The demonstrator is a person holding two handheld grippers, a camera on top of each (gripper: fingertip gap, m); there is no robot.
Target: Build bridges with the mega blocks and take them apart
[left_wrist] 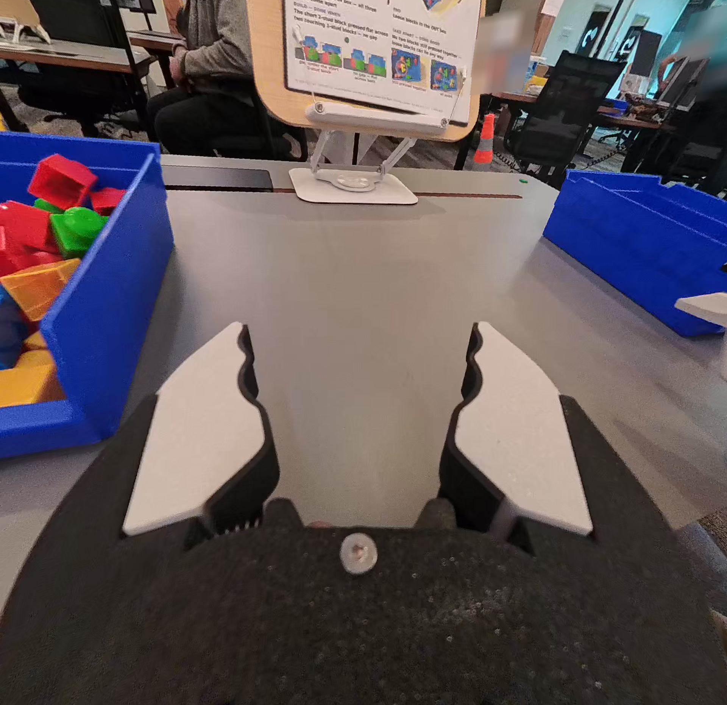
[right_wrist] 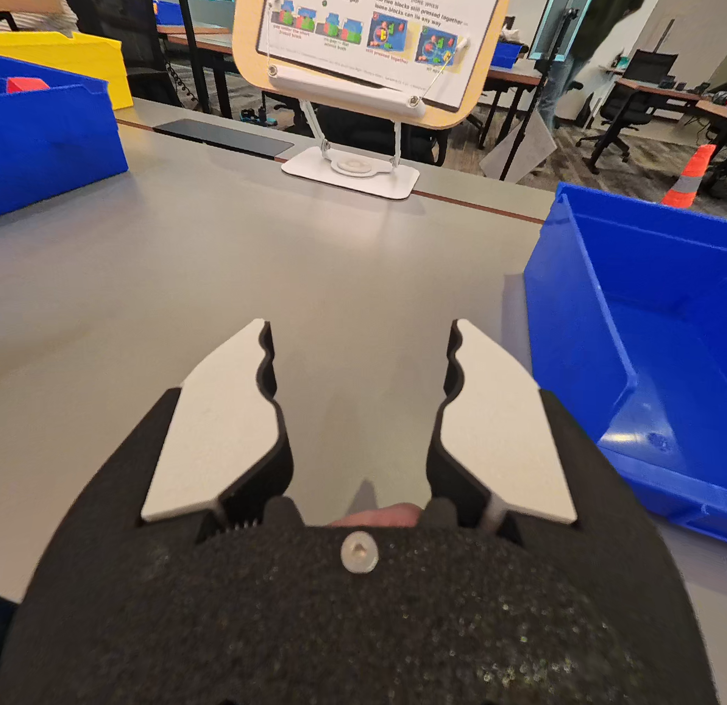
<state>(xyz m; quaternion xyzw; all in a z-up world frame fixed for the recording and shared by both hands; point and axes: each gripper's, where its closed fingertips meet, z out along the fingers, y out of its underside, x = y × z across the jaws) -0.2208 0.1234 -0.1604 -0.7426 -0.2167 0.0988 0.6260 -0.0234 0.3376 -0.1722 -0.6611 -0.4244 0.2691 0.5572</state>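
Grey, smooth bench under both tools. Left tool spread wide, gripping nothing; right tool likewise parted and empty, wavy black pads inside white fingers. Glossy plastic mega blocks heaped in left blue bin; right blue bin bare inside.
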